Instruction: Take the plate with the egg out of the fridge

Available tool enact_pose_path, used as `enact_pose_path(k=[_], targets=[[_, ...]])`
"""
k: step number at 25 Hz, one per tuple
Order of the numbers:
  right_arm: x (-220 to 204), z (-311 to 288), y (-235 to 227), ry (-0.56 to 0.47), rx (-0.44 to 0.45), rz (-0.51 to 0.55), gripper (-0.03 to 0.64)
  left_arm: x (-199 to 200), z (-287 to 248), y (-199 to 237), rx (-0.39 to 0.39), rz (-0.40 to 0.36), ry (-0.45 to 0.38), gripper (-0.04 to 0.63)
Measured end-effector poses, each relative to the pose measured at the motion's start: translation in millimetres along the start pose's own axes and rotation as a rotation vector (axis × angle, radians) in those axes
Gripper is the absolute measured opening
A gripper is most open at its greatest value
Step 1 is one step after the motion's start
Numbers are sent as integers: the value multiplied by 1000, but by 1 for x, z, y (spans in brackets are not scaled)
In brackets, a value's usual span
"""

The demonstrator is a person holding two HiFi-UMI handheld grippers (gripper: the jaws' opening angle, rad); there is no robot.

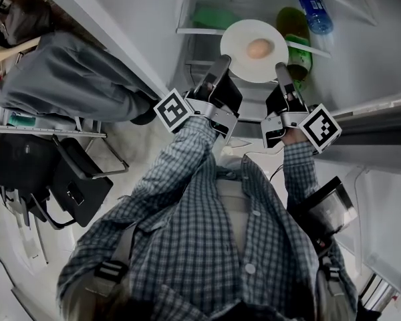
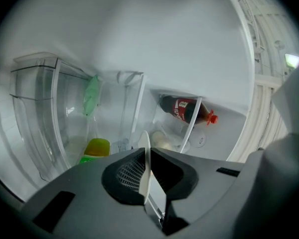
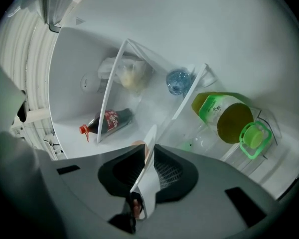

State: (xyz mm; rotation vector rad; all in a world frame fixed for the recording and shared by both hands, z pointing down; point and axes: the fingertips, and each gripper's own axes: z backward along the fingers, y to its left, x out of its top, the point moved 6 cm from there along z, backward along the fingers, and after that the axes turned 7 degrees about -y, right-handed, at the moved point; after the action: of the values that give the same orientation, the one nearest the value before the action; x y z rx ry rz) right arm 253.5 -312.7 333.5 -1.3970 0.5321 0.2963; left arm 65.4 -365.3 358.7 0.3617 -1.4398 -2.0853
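Clamping the plate (image 1: 240, 45) by opposite sides of its rim: left gripper (image 1: 222, 64) jaws narrowed to a slit on the thin edge, right gripper (image 1: 281, 71) jaws pinched on it likewise. Held between the two at the mouth of the fridge (image 1: 190, 49). Round, white, shallow; carries one tan egg (image 1: 258, 48) near its centre. Flanked on the right by a green bottle (image 1: 293, 29); farther in, a cola bottle (image 2: 184, 108) lying on its side.
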Motion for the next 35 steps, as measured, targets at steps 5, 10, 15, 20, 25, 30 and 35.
enact_pose_path(k=[5, 10, 15, 20, 25, 30, 35], targets=[[-12, 12, 8, 5, -9, 10, 63, 1, 18, -5, 8, 1, 3, 40], [-32, 36, 21, 8, -4, 20, 63, 2, 51, -14, 11, 9, 7, 40], [-46, 46, 30, 20, 15, 24, 63, 5, 69, -20, 1, 1, 13, 40], [-48, 49, 32, 35, 3, 29, 63, 6, 75, -23, 7, -17, 21, 40], [-66, 68, 29, 51, -23, 4, 63, 4, 97, -25, 21, -22, 27, 40], [-101, 108, 33, 45, -44, -21, 63, 0, 147, -29, 35, -26, 49, 40], [-118, 127, 38, 45, -47, -36, 63, -2, 172, -34, 49, -27, 59, 40]])
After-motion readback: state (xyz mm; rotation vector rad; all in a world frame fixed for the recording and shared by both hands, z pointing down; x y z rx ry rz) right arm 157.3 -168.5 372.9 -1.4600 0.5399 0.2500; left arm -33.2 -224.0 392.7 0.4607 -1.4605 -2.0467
